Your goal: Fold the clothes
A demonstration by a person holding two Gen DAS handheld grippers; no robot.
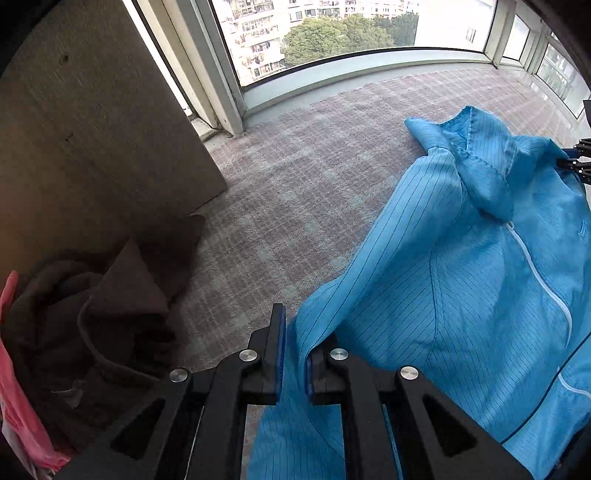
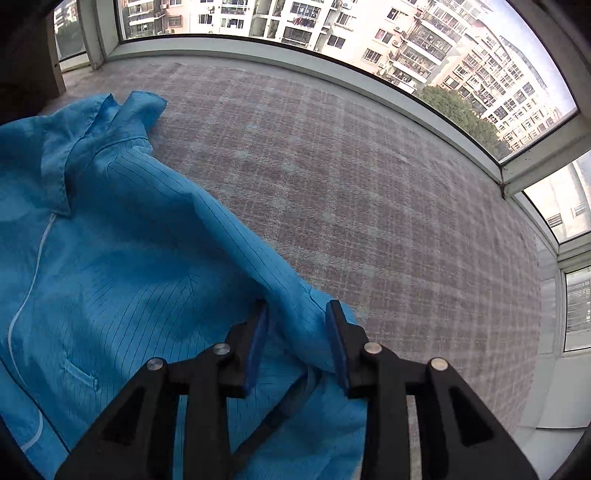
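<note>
i see the blue jacket [image 1: 461, 277] lying spread on the checked carpet [image 1: 295, 177], collar toward the window [image 1: 332, 33], white zipper [image 1: 535, 273] running down its front. my left gripper [image 1: 293, 354] has its jaws nearly together with a fold of the jacket's sleeve edge between the blue pads [image 1: 280, 343]; whether it truly pinches i cannot tell. my right gripper [image 2: 297, 336] is spread wide, straddling the other sleeve [image 2: 288, 288]. a dark brown heap of cloth [image 1: 110, 306] lies left, by a pink piece [image 1: 14, 387].
</note>
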